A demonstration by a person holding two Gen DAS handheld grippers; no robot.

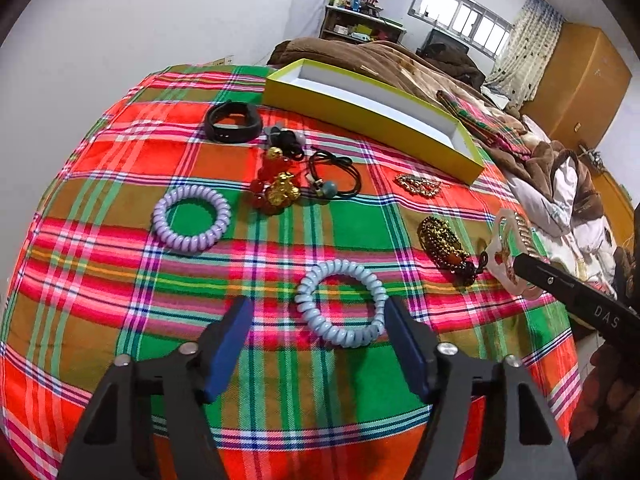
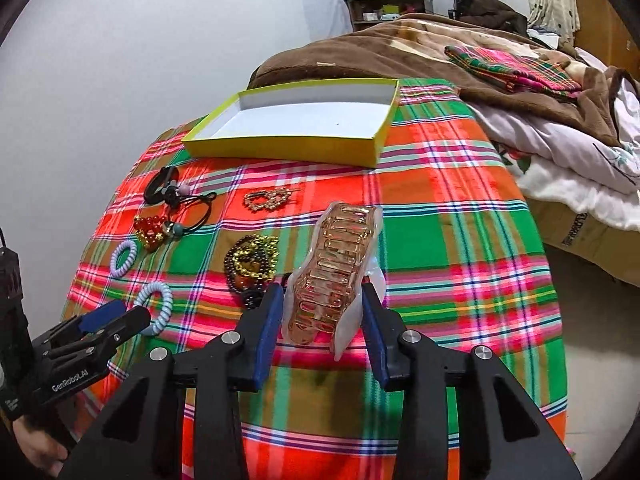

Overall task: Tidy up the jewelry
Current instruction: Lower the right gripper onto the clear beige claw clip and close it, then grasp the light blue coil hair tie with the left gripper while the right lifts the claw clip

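My right gripper point(image 2: 322, 306) is shut on a clear pink hair claw clip point(image 2: 334, 268) and holds it above the plaid cloth; the clip also shows in the left wrist view point(image 1: 512, 254). My left gripper point(image 1: 318, 314) is open and empty, its fingers on either side of a pale blue spiral hair tie point(image 1: 342, 303). An empty yellow box point(image 2: 280, 148) with a white inside stands at the far side of the cloth. On the cloth lie a lilac spiral tie point(image 1: 191, 219), a red and gold bead bracelet point(image 1: 276, 188), dark bead strands point(image 1: 444, 246) and a gold clip point(image 1: 420, 185).
A black band point(image 1: 232, 122) and black elastic ties point(image 1: 334, 174) lie near the box. A brown blanket point(image 2: 400, 56) and white bedding point(image 2: 568, 148) are heaped behind and to the right. The plaid cloth point(image 2: 460, 240) drops off at its right and near edges.
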